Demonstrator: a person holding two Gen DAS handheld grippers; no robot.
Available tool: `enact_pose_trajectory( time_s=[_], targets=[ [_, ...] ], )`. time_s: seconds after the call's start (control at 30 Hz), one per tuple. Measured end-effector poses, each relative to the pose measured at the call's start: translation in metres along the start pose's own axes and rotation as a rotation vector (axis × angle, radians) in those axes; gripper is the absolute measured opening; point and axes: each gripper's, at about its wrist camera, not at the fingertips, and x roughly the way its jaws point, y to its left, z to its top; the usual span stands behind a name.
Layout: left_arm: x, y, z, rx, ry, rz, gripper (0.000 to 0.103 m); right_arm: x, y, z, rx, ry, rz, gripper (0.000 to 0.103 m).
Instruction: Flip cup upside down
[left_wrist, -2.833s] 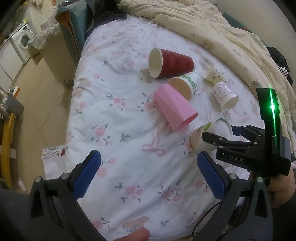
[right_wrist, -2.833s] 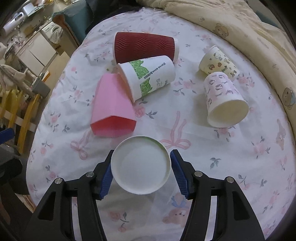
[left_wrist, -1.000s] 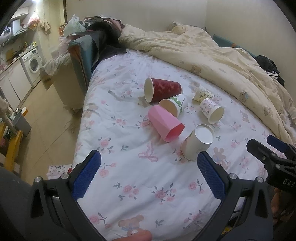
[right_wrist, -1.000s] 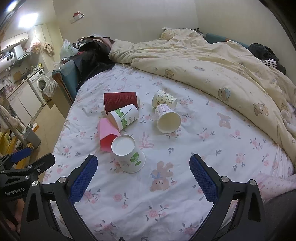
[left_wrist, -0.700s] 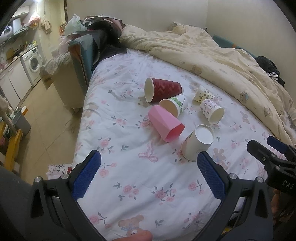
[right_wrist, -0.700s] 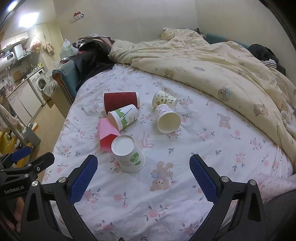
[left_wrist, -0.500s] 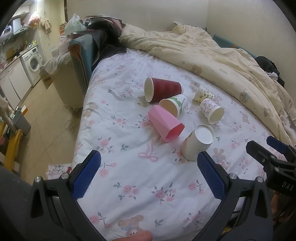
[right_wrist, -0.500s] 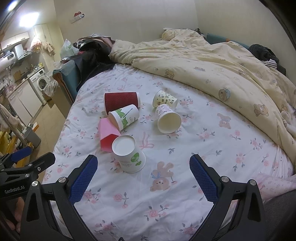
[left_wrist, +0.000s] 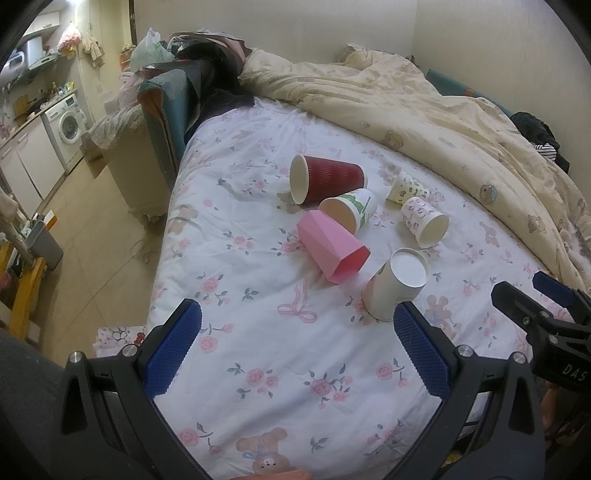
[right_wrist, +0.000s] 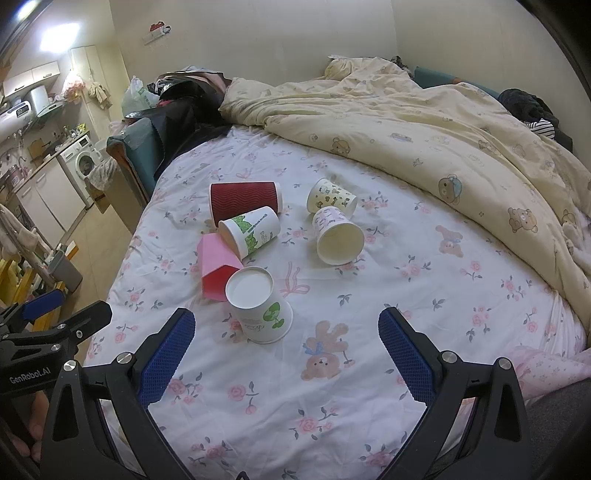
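A white paper cup with a green leaf print (right_wrist: 258, 306) stands upside down on the floral bedsheet, base up; it also shows in the left wrist view (left_wrist: 397, 282). My right gripper (right_wrist: 286, 343) is open and empty, held back from the cup and above the sheet. My left gripper (left_wrist: 297, 341) is open and empty, to the left of the cup. Each gripper appears at the edge of the other's view.
Several cups lie on their sides behind it: a pink faceted cup (right_wrist: 216, 267), a white-green cup (right_wrist: 251, 230), a dark red ribbed cup (right_wrist: 243, 201), a pink-patterned cup (right_wrist: 338, 238) and a yellow cartoon cup (right_wrist: 330, 195). A cream duvet (right_wrist: 424, 136) covers the bed's right. The bed edge drops off at the left (left_wrist: 159, 266).
2.8 s ago my right gripper was shut on the white-green cup, base up. It has let go and both grippers have pulled back; the cup stands alone. Little has moved in the last second.
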Motion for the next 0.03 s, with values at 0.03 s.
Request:
enact_pose_trajectory(
  time_s=[0.03],
  targets=[
    [0.0006, -0.0001, -0.0002, 0.0, 0.003, -0.003, 0.103, 0.0001, 0.0004, -0.0001, -0.001, 0.0, 0.0, 0.102]
  ],
)
